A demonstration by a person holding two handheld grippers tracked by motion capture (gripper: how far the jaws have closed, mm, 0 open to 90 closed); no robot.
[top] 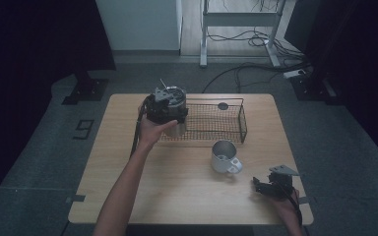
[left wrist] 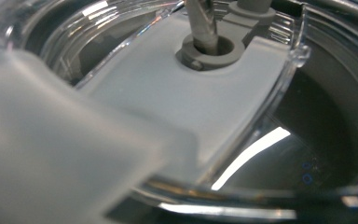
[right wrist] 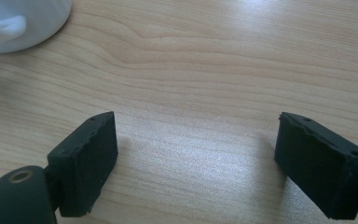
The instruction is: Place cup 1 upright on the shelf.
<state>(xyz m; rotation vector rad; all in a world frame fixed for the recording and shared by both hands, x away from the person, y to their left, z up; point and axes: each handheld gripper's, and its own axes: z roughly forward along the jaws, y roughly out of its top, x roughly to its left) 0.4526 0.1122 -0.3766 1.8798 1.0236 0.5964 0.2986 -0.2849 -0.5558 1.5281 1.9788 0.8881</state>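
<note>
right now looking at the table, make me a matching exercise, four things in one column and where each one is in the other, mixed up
Things:
1. lidded tumbler
2. wire basket
3. white mug
4. right gripper

Places:
A. near the table's front right corner, jaws wide apart over bare wood
B. at the basket's left end, under the left gripper
C. on the far half of the table, right of the tumbler
D. on the wood just in front of the basket

Pairs: 1-B, 2-C, 3-D, 4-A
</note>
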